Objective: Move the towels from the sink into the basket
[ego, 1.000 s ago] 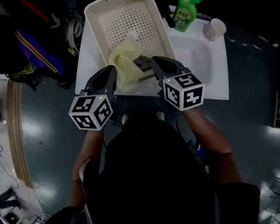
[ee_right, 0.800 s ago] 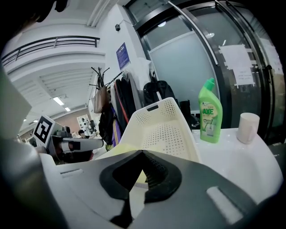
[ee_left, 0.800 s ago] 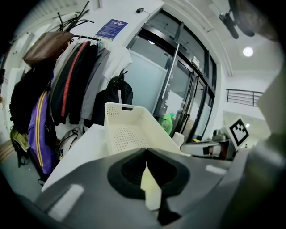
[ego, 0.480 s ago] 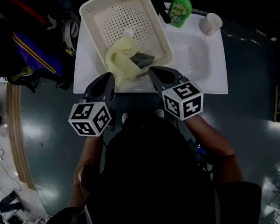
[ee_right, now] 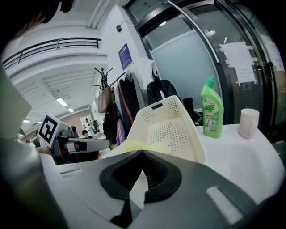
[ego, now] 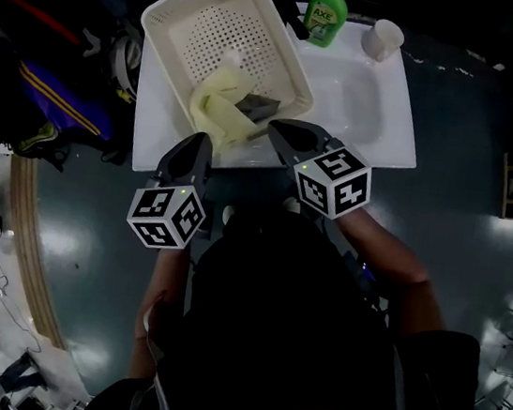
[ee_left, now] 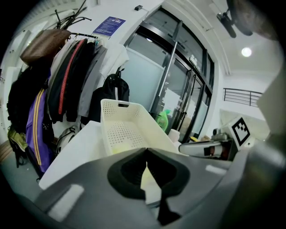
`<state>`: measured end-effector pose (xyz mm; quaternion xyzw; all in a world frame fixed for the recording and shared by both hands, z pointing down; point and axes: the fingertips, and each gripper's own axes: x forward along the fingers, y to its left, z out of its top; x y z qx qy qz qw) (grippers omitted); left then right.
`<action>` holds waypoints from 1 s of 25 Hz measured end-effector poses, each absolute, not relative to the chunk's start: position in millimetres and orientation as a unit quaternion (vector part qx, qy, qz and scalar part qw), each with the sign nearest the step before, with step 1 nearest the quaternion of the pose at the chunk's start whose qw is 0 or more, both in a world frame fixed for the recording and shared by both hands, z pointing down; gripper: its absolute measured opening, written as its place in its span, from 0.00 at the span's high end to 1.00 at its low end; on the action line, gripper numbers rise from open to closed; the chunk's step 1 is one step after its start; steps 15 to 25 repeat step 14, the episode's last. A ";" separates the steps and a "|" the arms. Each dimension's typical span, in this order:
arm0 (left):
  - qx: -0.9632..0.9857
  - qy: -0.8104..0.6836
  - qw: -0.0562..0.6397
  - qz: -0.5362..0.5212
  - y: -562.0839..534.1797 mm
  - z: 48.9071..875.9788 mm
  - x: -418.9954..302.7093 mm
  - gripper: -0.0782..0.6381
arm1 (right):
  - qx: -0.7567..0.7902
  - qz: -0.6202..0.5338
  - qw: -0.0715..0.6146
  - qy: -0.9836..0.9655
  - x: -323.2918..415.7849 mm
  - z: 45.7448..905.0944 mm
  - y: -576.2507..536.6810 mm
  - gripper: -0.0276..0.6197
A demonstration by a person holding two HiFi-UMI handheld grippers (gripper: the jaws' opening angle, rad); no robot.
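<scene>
"When the scene was inspected, where did the pale yellow cloth towel (ego: 219, 104) lie?" the senior inspector asked.

"It lay crumpled in the near corner of the white perforated plastic basket (ego: 225, 39), with its lower end at the near rim. Whether it hung over that rim could not be told. A dark grey item (ego: 263, 107) lay touching the towel on its right, also inside the basket. I could not tell what it was."

"And the basket?"

"It stood on the left part of the white sink unit (ego: 356, 104), set askew to the unit's edges. A green plastic cleaner bottle (ego: 325, 12) stood upright at the far edge, just beside the basket's far corner. A white cup (ego: 382, 39) stood near the bottle, on its right."

"State of the tools?"

"The left gripper (ego: 203, 140) was pressed together, with nothing between its jaws. Its tip was at the near edge of the surface, just beside the towel but apart from it. The right gripper (ego: 279, 129) was likewise closed and empty, and its tip was near the basket's near right wall. The two were side by side and not touching."

"Surroundings?"

"Coats and bags (ee_left: 58, 80) hung on a rack to the left of the sink unit."
</scene>
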<state>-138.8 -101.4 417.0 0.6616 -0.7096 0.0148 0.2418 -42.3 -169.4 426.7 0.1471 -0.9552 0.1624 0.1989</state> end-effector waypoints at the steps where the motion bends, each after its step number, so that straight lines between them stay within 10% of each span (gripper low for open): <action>1: 0.661 -0.710 0.242 0.013 -101.8 416.2 -139.4 0.88 | 0.149 0.159 0.197 -0.956 -42.3 425.0 -170.3 0.96; 25: 0.659 -0.716 0.230 -0.003 -109.3 403.0 -149.9 0.88 | 0.160 0.145 0.174 -0.961 -45.3 407.6 -182.7 0.96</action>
